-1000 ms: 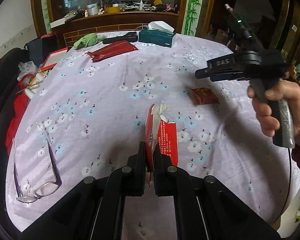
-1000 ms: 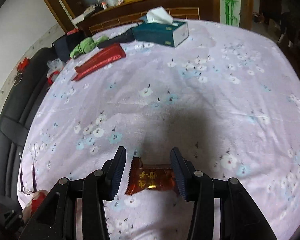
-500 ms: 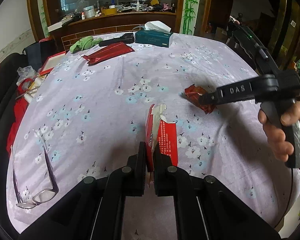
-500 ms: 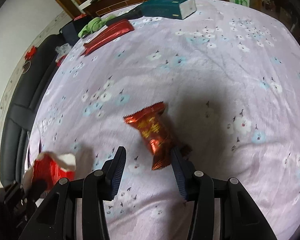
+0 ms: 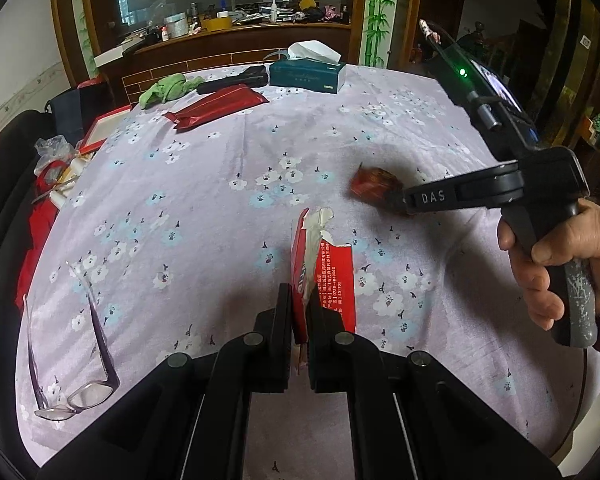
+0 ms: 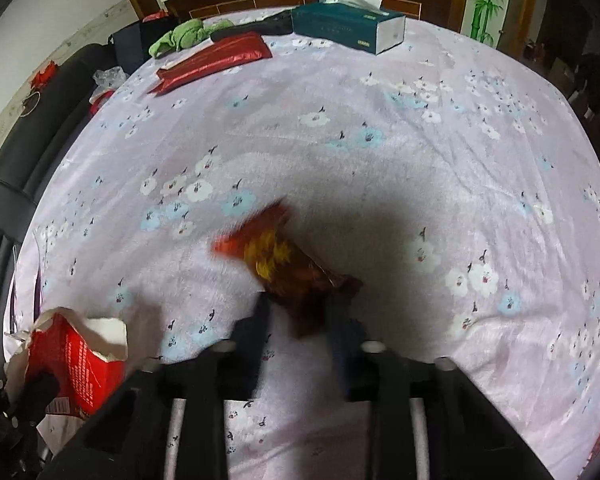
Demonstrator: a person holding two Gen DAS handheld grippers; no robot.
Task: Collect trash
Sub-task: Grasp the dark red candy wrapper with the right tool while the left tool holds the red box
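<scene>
My left gripper [image 5: 298,292] is shut on a torn red paper carton [image 5: 336,276], which stands on edge over the flowered tablecloth [image 5: 180,184]. The carton [image 6: 80,360] also shows at the lower left of the right wrist view. A red and gold snack wrapper [image 6: 276,256], blurred by motion, sticks out tilted between the narrowed fingers of my right gripper [image 6: 298,304], which is shut on its lower end. In the left wrist view the wrapper [image 5: 374,182] hangs at the right gripper's tip [image 5: 400,200], above its shadow. A hand [image 5: 560,248] holds that gripper's handle.
Glasses [image 5: 76,360] lie near the table's front left edge. At the far side sit a teal tissue box [image 5: 306,74], a long red pouch [image 5: 220,106], a green cloth [image 5: 168,88] and a black case [image 5: 236,80]. A black sofa [image 6: 16,160] borders the left.
My right gripper dropped onto the snack wrapper, its fingers narrowed onto it and the wrapper came up off the cloth. My left gripper still holds the carton in the same place.
</scene>
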